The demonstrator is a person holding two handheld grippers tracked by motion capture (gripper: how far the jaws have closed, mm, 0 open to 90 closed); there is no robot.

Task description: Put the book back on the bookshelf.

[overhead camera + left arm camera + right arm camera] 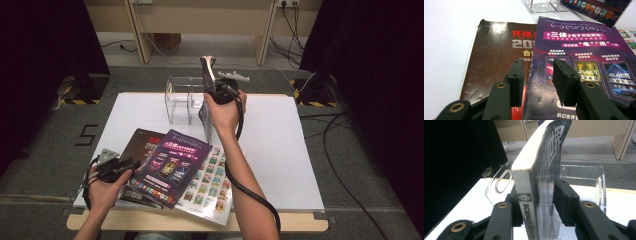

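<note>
A thick magazine (207, 70) (534, 170) stands upright on edge, its lower part down at the clear acrylic rack (182, 100) (584, 172). My right gripper (209, 94) (537, 192) is raised around its spine end. Its jaws stand on either side of the magazine, open, and I see no firm pinch. My left gripper (134, 164) (537, 75) hovers open and empty at the near left, over the seam between a brown magazine (142, 142) (491, 55) and the purple magazine (172, 167) (579, 50) lying on top of it.
A sheet of small coloured pictures (212, 190) lies under the purple magazine's right side. All rest on a white board (280, 150) over a wooden table edge (200, 220). Cables (345, 165) run along the floor at the right. Desk legs and dark curtains stand behind.
</note>
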